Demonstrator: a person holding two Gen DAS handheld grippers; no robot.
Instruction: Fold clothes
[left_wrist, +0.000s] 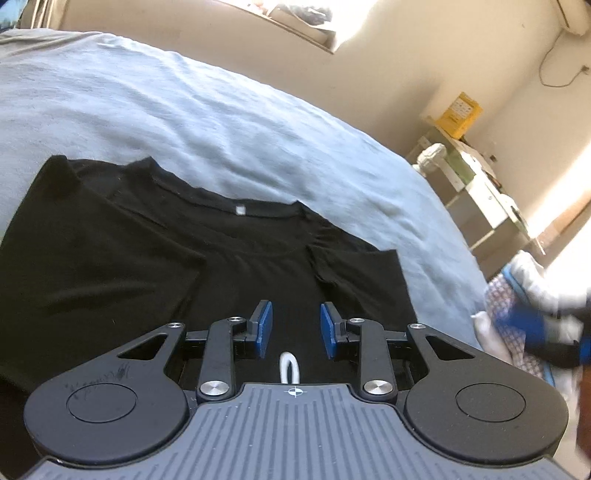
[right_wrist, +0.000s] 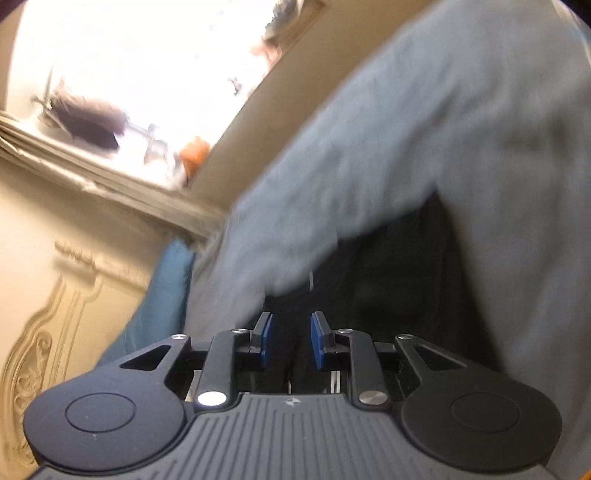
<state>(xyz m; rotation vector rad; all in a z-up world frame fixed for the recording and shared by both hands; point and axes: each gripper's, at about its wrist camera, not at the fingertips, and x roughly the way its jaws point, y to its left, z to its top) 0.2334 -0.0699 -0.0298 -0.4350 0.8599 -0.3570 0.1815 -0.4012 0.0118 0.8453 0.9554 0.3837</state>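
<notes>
A black T-shirt (left_wrist: 155, 254) lies flat on the light blue bed sheet (left_wrist: 207, 110), collar and white neck label toward the far side, both sleeves folded inward over the body. My left gripper (left_wrist: 295, 326) hovers over the shirt's lower middle, open, with nothing between its blue pads (left_wrist: 264, 328). In the blurred, tilted right wrist view, my right gripper (right_wrist: 291, 338) is open over the black T-shirt (right_wrist: 391, 280) near its edge, nothing held. The other gripper, blurred, shows at the far right edge of the left wrist view.
A cream wall and a windowsill (left_wrist: 295, 26) run behind the bed. A shelf unit with a yellow box (left_wrist: 460, 114) stands to the right. Patterned bedding (left_wrist: 517, 306) lies at the bed's right end. A teal cloth (right_wrist: 162, 295) and a carved cream panel (right_wrist: 48, 332) sit beside the bed.
</notes>
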